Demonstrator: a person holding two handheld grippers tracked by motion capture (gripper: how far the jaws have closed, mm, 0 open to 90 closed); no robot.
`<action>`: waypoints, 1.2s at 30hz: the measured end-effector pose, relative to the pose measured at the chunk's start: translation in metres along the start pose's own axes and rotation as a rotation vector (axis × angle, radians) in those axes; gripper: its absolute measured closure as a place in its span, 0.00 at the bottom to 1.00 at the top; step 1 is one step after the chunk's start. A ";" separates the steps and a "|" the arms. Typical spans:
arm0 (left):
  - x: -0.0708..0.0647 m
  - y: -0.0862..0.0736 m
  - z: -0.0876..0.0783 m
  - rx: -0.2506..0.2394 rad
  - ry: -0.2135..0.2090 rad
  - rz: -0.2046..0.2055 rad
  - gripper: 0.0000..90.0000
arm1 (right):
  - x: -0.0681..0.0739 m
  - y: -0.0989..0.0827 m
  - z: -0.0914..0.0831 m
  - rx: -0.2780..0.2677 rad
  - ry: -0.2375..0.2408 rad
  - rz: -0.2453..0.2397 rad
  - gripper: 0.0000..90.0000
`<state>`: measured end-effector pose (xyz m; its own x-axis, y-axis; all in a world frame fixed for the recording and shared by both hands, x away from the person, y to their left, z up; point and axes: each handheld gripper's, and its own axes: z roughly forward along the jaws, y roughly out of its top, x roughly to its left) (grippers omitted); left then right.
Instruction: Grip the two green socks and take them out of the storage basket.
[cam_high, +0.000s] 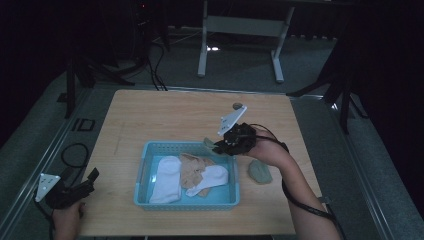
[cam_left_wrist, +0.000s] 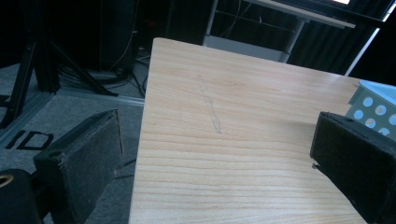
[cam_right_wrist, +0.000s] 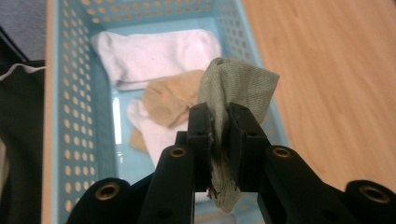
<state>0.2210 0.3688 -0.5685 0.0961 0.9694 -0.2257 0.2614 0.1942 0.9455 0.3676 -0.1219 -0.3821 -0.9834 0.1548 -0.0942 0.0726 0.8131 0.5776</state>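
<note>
Right gripper (cam_right_wrist: 219, 126) pinched tight on a soft grey-green sock (cam_right_wrist: 238, 88), held up over the far edge of the light blue plastic basket (cam_high: 145, 200), likely for dropping in beside the white socks (cam_high: 167, 180). Left gripper (cam_left_wrist: 219, 154) wide open, holding nothing, resting low at the wooden table (cam_left_wrist: 233, 93) edge.

Dark lab: camera stands (cam_high: 80, 75), cables (cam_high: 155, 65)

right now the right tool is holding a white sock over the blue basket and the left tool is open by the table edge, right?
Not quite: the sock in the right tool is grey-green, not white, as the right gripper view shows. The white socks already lie in the blue basket. The rest holds: the left tool is open by the table edge.
</note>
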 end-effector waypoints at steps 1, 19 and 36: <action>0.000 0.000 0.000 0.000 0.000 0.000 0.03 | -0.001 -0.001 -0.002 -0.005 0.001 0.009 0.89; 0.000 0.000 0.000 0.000 0.001 0.003 0.03 | -0.022 -0.065 -0.034 -0.042 -0.087 0.151 0.88; 0.000 0.000 0.000 -0.001 0.000 0.002 0.03 | -0.037 -0.131 -0.048 -0.050 -0.167 0.293 0.88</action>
<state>0.2209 0.3689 -0.5685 0.0962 0.9699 -0.2239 0.2599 0.1926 0.9462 0.3867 -0.2615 -0.4149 -0.8809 0.4709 -0.0473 0.3359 0.6924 0.6385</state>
